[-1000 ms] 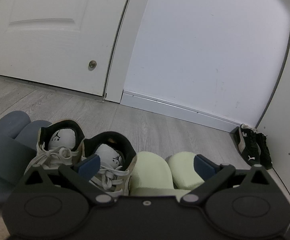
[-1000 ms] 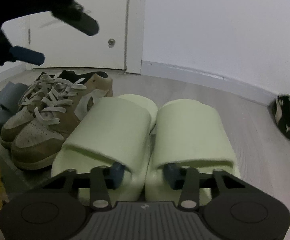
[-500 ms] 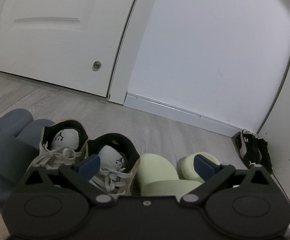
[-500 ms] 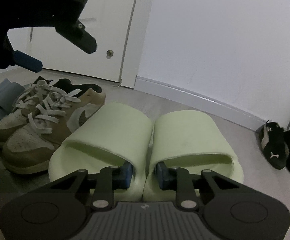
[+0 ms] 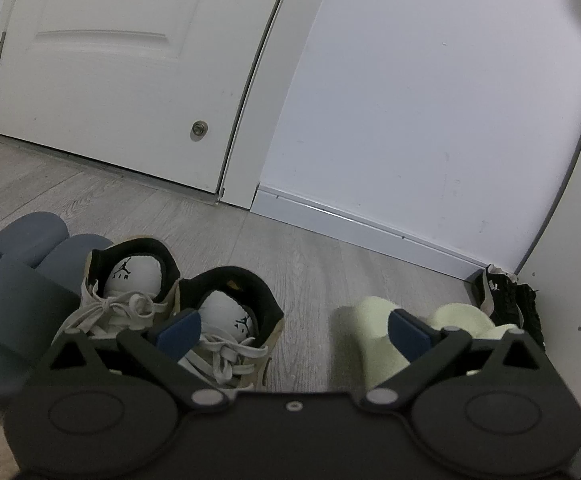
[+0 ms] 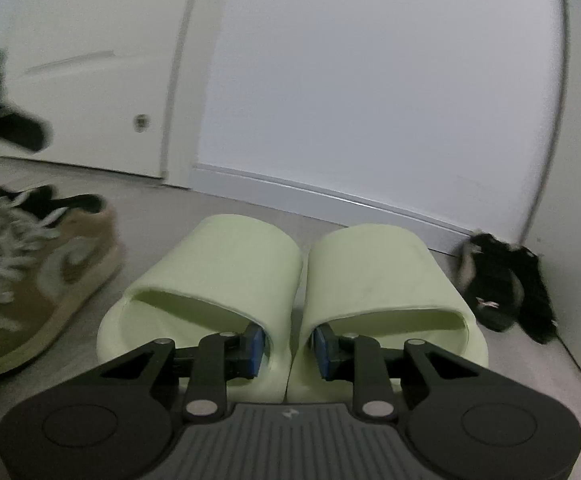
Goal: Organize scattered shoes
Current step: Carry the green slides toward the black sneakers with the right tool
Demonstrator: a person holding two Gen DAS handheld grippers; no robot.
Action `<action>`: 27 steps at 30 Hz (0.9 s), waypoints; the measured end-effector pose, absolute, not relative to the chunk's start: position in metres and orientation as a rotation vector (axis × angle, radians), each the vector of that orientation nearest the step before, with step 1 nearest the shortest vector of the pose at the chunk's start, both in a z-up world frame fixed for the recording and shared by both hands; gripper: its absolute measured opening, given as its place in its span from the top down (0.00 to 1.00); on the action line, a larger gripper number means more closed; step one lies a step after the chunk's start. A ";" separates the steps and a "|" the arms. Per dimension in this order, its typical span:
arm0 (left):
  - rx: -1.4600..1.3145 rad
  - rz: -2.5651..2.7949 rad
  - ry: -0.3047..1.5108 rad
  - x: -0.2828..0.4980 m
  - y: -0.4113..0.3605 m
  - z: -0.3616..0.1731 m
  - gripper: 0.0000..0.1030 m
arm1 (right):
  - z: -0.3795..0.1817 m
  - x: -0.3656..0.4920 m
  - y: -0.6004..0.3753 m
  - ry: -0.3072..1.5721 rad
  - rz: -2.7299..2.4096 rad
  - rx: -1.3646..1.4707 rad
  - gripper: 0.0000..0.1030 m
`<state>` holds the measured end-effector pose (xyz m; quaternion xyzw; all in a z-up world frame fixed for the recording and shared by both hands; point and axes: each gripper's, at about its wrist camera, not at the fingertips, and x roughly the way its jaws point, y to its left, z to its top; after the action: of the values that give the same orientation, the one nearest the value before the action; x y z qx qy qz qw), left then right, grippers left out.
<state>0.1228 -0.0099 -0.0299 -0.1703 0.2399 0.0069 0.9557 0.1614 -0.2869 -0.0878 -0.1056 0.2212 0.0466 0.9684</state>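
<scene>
At lower centre the right claw (image 6: 286, 346) pinches the inner walls of 2 green slides (image 6: 226, 276) together — apparently so both move as 1 pair — while the left claw (image 5: 290, 330) stays spread, empty.

You have a pair of pale green moulded foam slides (image 6: 290, 276) before you, matt and smooth, faintly scuffed on the straps. The tan suede and grey leather sneakers (image 5: 178, 308) carry flat cotton laces and padded black cloth collars. The grey-blue rubbery slides (image 5: 14, 280) look dull and soft. The black suede sneakers (image 5: 506, 300) by the far corner of the floor are napped. The grey wood-grain plank floor (image 5: 298, 264) has a low sheen; the white panelled door (image 5: 130, 80) is satin-painted, with a small metal fitting (image 5: 199, 129).
</scene>
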 end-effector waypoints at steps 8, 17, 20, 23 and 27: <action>-0.344 0.014 0.497 0.125 -0.010 -0.031 0.02 | -0.079 0.207 -0.343 0.393 0.064 -0.333 0.68; -0.317 0.009 0.532 0.139 -0.016 -0.039 0.02 | -0.094 0.236 -0.380 0.452 0.061 -0.234 0.68; -0.299 -0.010 0.541 0.146 -0.021 -0.043 0.02 | -0.102 0.247 -0.386 0.474 0.072 -0.196 0.68; -0.290 -0.042 0.550 0.156 -0.029 -0.049 0.02 | -0.106 0.259 -0.388 0.471 0.080 -0.192 0.68; -0.259 -0.070 0.583 0.167 -0.040 -0.059 0.02 | -0.112 0.271 -0.393 0.478 0.080 -0.187 0.68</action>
<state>0.1670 -0.0398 -0.0588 -0.1271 0.2865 -0.0343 0.9490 0.2712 -0.3935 -0.1123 -0.0923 0.2364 0.0398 0.9664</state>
